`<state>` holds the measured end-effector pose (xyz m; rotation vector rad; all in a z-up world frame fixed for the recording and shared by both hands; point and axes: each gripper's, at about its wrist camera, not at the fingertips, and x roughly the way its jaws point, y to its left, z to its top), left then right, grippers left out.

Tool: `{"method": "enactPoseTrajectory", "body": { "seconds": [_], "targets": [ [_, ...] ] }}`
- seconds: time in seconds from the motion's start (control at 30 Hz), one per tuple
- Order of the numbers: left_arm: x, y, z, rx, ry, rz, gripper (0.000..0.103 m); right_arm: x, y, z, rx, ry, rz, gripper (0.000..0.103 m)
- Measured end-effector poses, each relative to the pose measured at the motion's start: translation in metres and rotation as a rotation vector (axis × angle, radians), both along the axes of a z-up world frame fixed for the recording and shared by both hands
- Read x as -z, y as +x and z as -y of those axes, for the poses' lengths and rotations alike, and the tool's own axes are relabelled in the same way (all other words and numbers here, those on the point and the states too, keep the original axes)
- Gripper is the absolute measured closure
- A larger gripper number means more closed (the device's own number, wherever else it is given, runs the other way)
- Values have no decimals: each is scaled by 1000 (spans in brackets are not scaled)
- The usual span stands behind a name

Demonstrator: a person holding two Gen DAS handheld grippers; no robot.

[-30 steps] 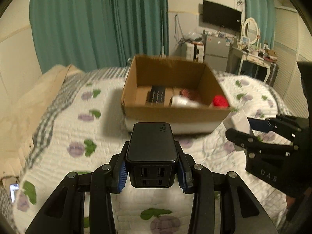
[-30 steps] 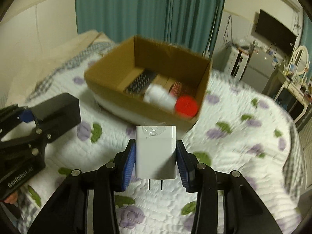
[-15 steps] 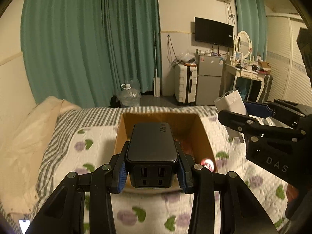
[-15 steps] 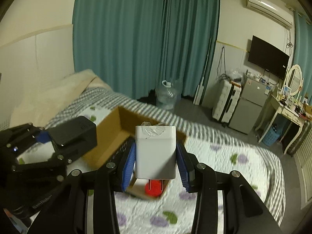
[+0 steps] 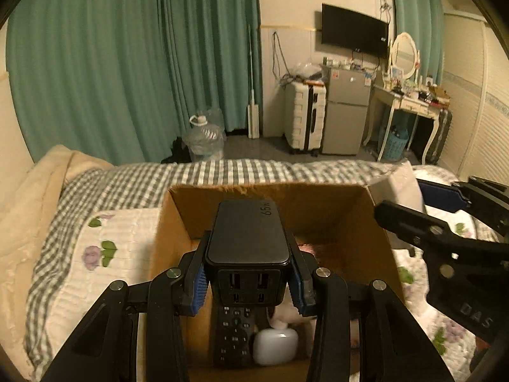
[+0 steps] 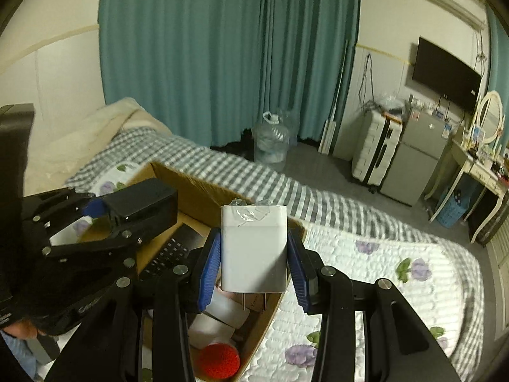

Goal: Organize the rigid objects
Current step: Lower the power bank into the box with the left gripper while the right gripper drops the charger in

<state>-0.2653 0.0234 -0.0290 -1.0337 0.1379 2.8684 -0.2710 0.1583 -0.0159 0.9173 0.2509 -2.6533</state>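
Both my tools came forward over the box (image 5: 178, 219): left tool (image 5: 248, 281) holding the black charger (image 5: 247, 232), right tool (image 6: 254, 273) the white charger (image 6: 253, 248), ready to drop at 6 o'clock.

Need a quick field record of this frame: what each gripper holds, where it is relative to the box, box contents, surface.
left gripper: shut on black charger, above the box interior
right gripper: shut on white charger, prongs toward the camera, above the box
cardboard box: open top, on the bed
box contents: black remote, white case, red round object, white bottle-like item
surface: floral quilt over checked sheet
task status: both chargers not yet released
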Motion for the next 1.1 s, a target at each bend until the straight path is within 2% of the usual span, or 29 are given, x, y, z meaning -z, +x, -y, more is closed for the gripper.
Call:
{"method": "enactPoseTrajectory", "body": {
  "seconds": [0.23, 0.4, 0.47, 0.5, 0.53, 0.67, 0.8, 1.1],
  "targets": [
    [27, -18, -4, 13, 4, 36, 61, 27, -19, -6, 6, -14, 45, 63],
    [29, -15, -5, 23, 6, 52, 58, 33, -22, -10, 12, -20, 57, 63],
    [23, -8, -5, 7, -3, 1, 50, 31, -19, -10, 17, -19, 52, 63],
    [19, -6, -4, 1, -5, -19, 41, 29, -18, -11, 19, -20, 50, 63],
    [15, -3, -3, -5, -4, -31, 38, 26, -16, -11, 22, -22, 45, 63],
    [1, 6, 4, -22, -10, -45, 38, 16, -11, -13, 34, -34, 27, 63],
    [-8, 17, 9, -43, -57, -83, 37, 12, -8, -6, 22, -28, 19, 63],
    [-2, 21, 24, -77, -60, -89, 36, 47, -30, 20, 25, 21, 75, 63]
  ]
}}
